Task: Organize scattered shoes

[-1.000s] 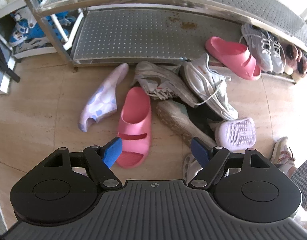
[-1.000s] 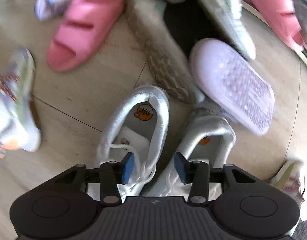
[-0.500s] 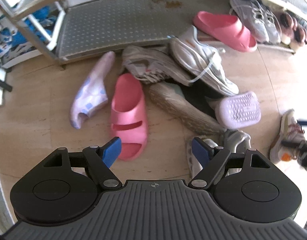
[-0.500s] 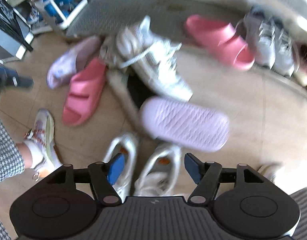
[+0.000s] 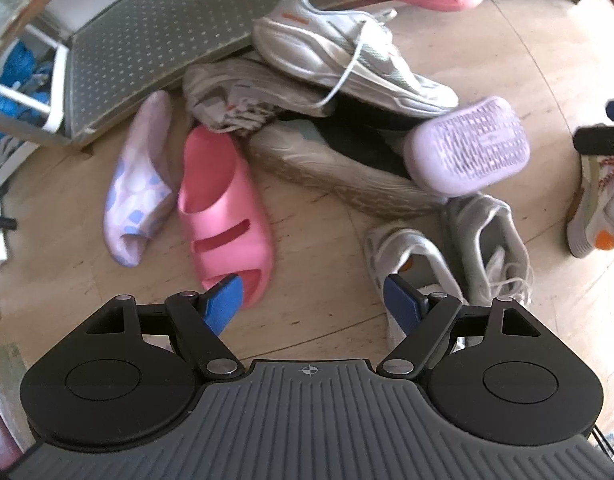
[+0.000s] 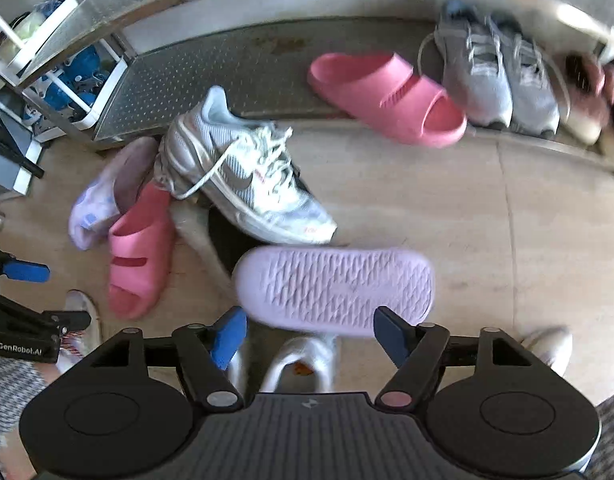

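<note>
Scattered shoes lie on the floor before a metal rack (image 6: 211,76). My left gripper (image 5: 313,300) points straight down, open over bare floor, with a pink slide (image 5: 223,216) at its left finger and a pair of white sneakers (image 5: 411,264) at its right. My right gripper (image 6: 309,332) hangs above that same pair (image 6: 299,360), its jaws opening and touching nothing. Just ahead of it an upturned lilac slipper (image 6: 335,288) shows its sole. A white laced sneaker (image 6: 243,172) leans on the pile behind.
On the rack's bottom shelf rest a second pink slide (image 6: 387,96) and a grey sneaker pair (image 6: 499,76). A patterned lilac slipper (image 5: 139,192) lies left of the pile. A person's sneakered foot (image 5: 599,208) stands to the right. Blue items fill a white stand (image 6: 79,76).
The right gripper has lifted off the white sneaker pair with its jaws widening, and the rack has come into view. The left gripper has sunk toward the floor between the pink slide and the pair.
</note>
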`<state>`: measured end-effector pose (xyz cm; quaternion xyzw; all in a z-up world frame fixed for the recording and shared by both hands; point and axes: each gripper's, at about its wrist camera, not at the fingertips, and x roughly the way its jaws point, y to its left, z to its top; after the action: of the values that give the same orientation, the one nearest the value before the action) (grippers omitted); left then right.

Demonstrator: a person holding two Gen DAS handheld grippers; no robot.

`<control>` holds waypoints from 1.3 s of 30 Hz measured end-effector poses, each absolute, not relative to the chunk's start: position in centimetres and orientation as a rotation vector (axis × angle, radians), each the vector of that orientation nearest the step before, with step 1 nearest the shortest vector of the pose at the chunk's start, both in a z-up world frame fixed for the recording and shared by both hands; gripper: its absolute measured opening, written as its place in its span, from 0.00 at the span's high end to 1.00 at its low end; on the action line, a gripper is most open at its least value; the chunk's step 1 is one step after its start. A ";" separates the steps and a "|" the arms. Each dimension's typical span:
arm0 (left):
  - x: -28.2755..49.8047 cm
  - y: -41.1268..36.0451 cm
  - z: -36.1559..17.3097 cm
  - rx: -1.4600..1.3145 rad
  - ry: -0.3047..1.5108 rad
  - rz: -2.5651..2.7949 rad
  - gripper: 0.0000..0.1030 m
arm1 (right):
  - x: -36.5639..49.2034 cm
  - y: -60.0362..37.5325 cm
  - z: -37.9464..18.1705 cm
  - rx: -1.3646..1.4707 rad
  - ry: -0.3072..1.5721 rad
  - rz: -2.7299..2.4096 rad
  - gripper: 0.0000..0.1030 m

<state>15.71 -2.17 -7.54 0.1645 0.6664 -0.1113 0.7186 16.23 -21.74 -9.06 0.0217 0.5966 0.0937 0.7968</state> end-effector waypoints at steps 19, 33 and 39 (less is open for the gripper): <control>15.5 1.0 -7.5 0.265 1.468 -0.203 0.20 | 16.5 -20.5 -10.6 0.038 1.314 0.172 0.29; 20.6 -7.2 -17.1 0.086 1.436 -0.290 0.30 | 16.4 -23.6 -9.8 0.018 1.321 0.075 0.29; 22.0 -9.8 -21.0 0.075 1.451 -0.357 0.33 | 16.7 -26.4 -9.1 0.067 1.301 0.039 0.27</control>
<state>21.96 -9.79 -20.95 0.0339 0.6595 -0.1625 0.7331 16.66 -26.38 -9.10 0.0311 0.6056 0.0180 0.7949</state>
